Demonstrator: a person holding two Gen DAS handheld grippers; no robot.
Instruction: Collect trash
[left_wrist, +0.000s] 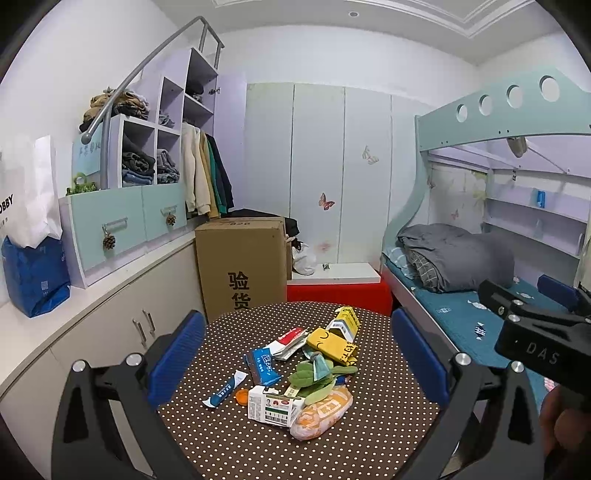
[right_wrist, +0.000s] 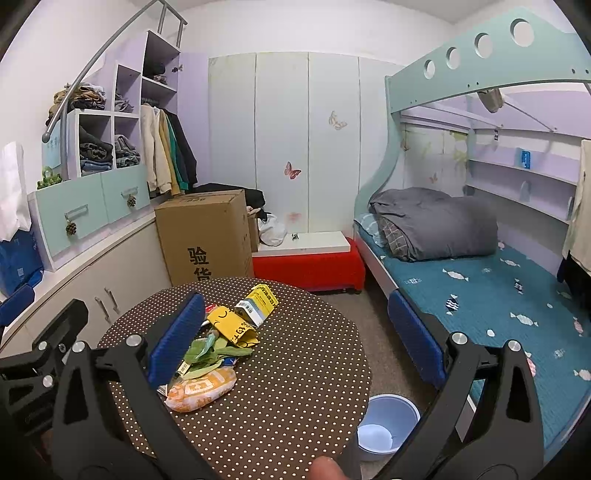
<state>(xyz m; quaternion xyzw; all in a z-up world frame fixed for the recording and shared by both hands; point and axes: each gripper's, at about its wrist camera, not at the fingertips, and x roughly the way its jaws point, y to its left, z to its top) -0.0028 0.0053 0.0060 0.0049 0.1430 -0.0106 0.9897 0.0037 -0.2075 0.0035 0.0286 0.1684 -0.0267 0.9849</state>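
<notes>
Both the left gripper (left_wrist: 295, 354) and right gripper (right_wrist: 291, 338) gape wide, gripping nothing (blue pads bare), above the wrappers (left_wrist: 295, 373) on the dotted table (left_wrist: 388, 406)

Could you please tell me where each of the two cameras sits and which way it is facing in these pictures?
Left wrist: sits on the left gripper, raised over the near edge of the round table, facing the trash pile and wardrobe; both blue fingers show, jaws apart, with the right gripper at the right edge.
Right wrist: sits on the right gripper, further right, facing the table, bed and a pale bucket on the floor; its fingers show, jaws apart.
Shared: table, trash pile, cardboard box.
</notes>
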